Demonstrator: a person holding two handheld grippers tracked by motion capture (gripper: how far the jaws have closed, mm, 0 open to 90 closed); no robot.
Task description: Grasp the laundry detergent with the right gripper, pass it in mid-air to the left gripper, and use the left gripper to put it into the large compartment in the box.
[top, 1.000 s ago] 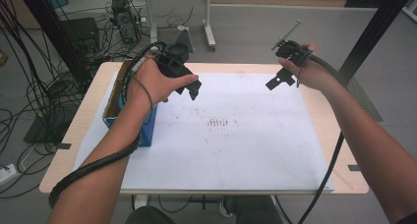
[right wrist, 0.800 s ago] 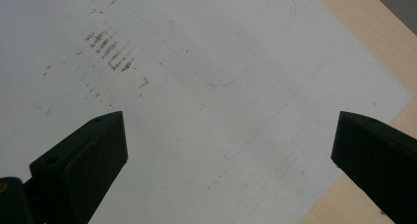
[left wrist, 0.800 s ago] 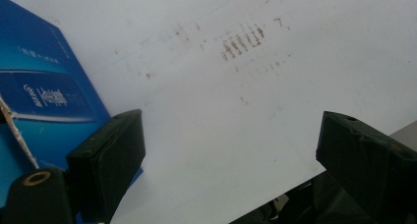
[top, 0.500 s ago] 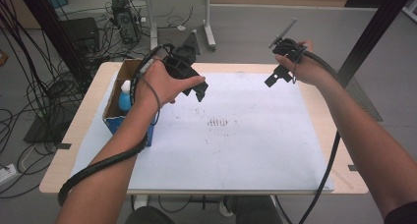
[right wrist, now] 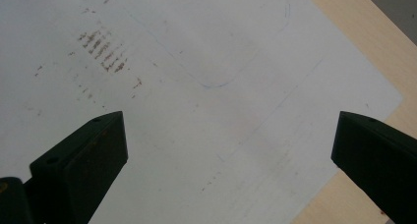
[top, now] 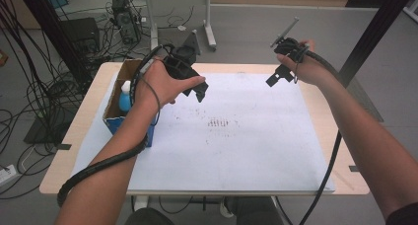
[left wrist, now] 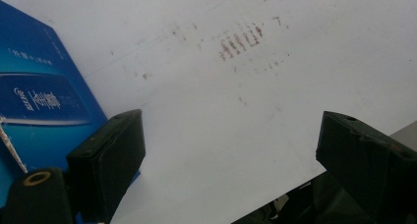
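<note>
Blue cardboard is the mark here: an open-topped box [top: 129,117] is stood at the left edge of the desk [top: 88,136], partly on the white sheet [top: 246,151], with a light-blue bottle [top: 125,99] seen upright inside it, white cap upward. In the left gripper view the box's blue printed side [left wrist: 44,101] is caught at the left edge, just beyond the left-hand black jaw.

From the box outward: the left hand-held gripper [top: 194,93] is held above the sheet, just to the right of the box and a little farther from the person, its jaws spread wide with nothing between them but paper. So the box lies to that gripper's left and slightly nearer the person; a sideways swing is judged to be what a reach for it needs. The bottle's long axis is vertical, so an approach from above looks likely.

Well apart, at the far right of the sheet, the right hand-held gripper [top: 276,78] is held aloft, its jaws also spread and empty, with stained paper and the desk's wooden corner seen beneath in its own view. A patch of brown smudges [top: 219,124] is marked mid-sheet between the two. The left hand is plainly the nearer to the box.
</note>
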